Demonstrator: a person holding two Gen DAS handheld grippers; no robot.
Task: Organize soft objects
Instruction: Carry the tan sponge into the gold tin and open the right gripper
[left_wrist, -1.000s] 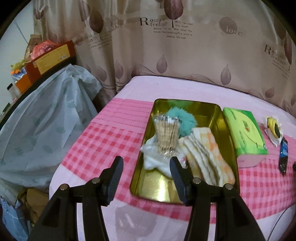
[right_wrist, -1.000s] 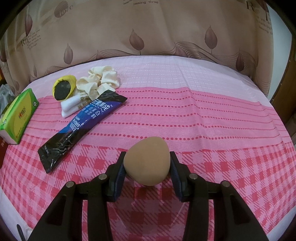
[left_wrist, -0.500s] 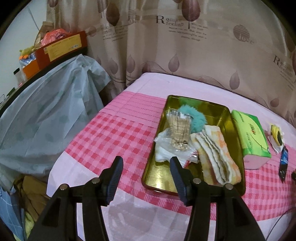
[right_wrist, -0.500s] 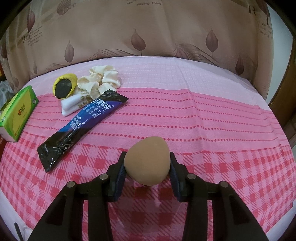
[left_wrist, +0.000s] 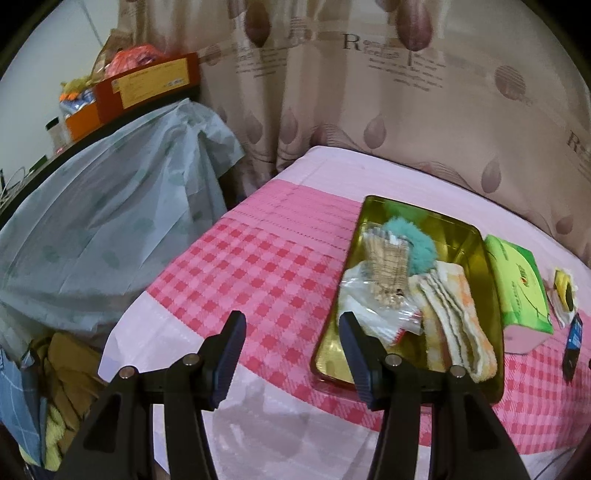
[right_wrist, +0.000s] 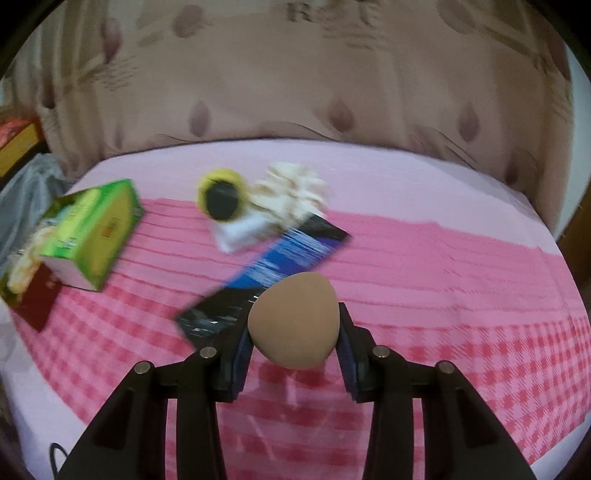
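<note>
Soft stuff mostly sits in the gold tin tray (left_wrist: 474, 254) on the pink checked bedspread (left_wrist: 258, 266): striped towel (left_wrist: 456, 317), teal puff (left_wrist: 417, 240). Green tissue pack (left_wrist: 517, 280) lies just beside it. Left gripper (left_wrist: 291, 328) hangs open over the bedspread, nothing between its jaws. Right gripper (right_wrist: 293, 325) is clamped on the tan makeup sponge (right_wrist: 293, 325), held off the bedspread.

Right wrist view motion-blurred: print on black-and-blue packet (right_wrist: 273, 273) unreadable, cream scrunchie (right_wrist: 291, 195) smeared. Gold tray (right_wrist: 11, 291) cut off at left edge. Left wrist view: dark packet (left_wrist: 572, 347) clipped at right edge, label too small.
</note>
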